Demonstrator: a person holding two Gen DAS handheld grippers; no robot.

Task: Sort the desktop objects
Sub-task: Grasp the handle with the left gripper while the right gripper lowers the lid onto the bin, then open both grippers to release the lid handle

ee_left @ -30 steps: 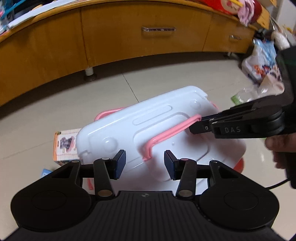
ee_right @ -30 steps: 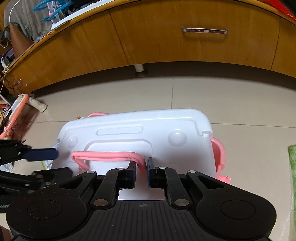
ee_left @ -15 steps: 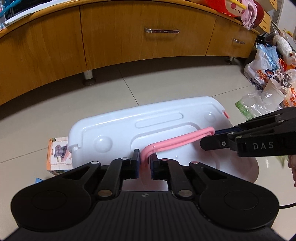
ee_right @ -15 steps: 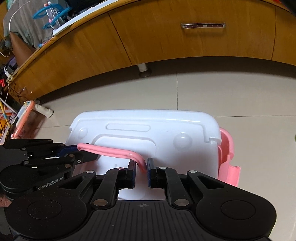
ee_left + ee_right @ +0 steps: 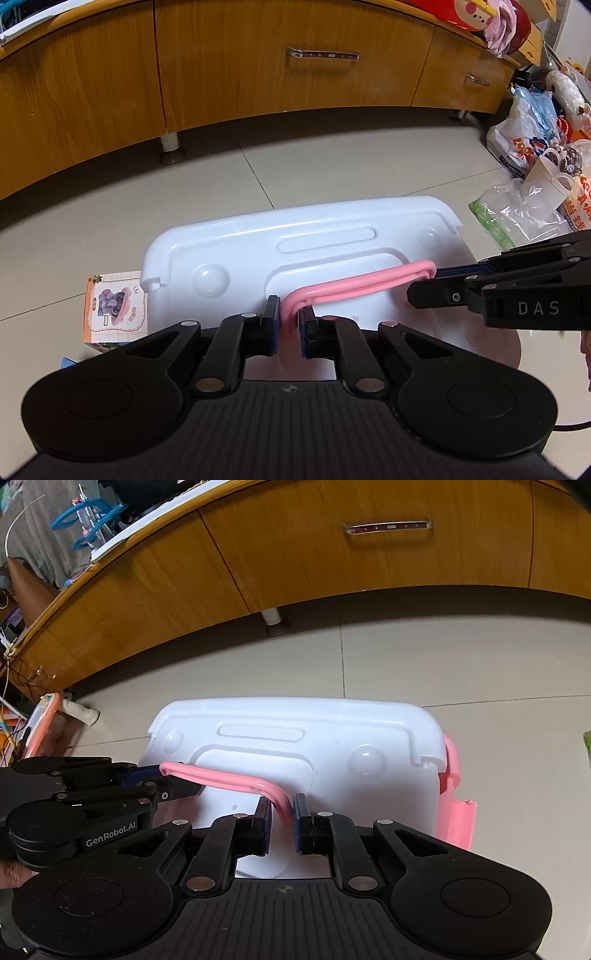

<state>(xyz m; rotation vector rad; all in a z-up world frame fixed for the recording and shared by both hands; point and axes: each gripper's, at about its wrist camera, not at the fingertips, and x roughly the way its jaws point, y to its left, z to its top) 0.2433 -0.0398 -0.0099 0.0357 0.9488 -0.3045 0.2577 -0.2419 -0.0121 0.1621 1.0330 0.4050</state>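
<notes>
Pink handle (image 5: 354,284) clenched at either end by left claw (image 5: 287,325) and right claw (image 5: 282,814), bare floor (image 5: 332,173) beyond.

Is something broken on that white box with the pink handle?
Maybe. In the right wrist view, the pink latch on the white box side hangs loose with a jagged top edge, as if a piece snapped off. The pink handle looks whole.

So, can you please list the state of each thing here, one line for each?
Left tool: shut on the pink handle's left end.
Right tool: shut on the pink handle's right end.
Pink handle: raised above the lid.
White lid: on the box, closed.
Pink side latch: hangs open.
Cabinet drawer: closed.
Small carton: on floor, closed.
</notes>
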